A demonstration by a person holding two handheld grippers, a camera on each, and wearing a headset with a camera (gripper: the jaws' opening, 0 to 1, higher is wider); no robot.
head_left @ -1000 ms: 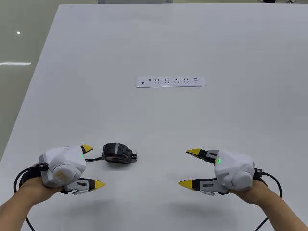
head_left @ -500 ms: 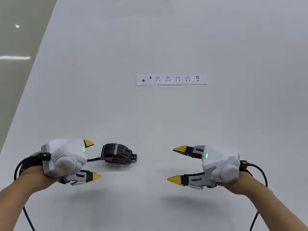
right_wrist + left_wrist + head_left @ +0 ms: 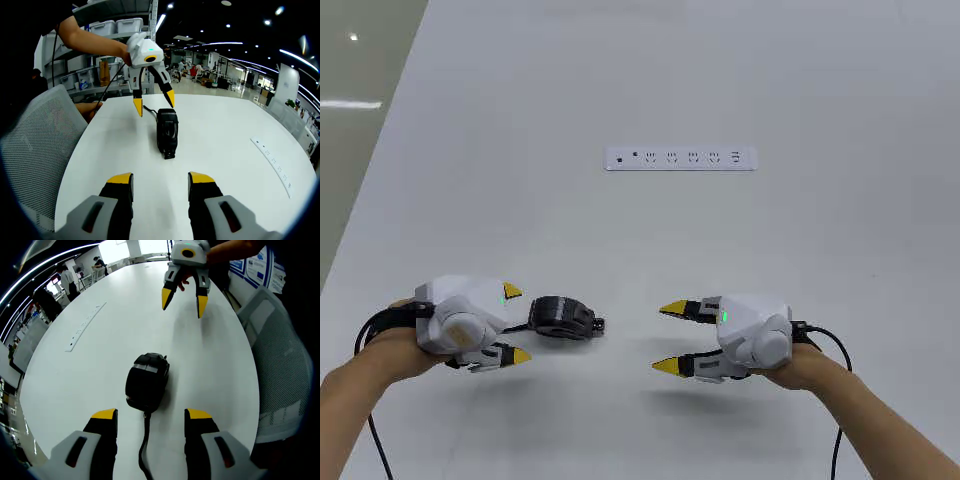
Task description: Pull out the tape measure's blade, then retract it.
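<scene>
We see a white table [image 3: 800, 230], a white power strip [image 3: 681, 158] lying flat on it, a grey mesh chair [image 3: 35, 145] beside the table, shelved plastic bins [image 3: 117, 25] behind.

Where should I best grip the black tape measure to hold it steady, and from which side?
Probably its case, across the two sides, with the left gripper coming from the strap end. The tape measure lies lengthwise in line with that gripper's open jaws and looks narrower than their gap. The blade tip, facing the right gripper, is left free.
</scene>
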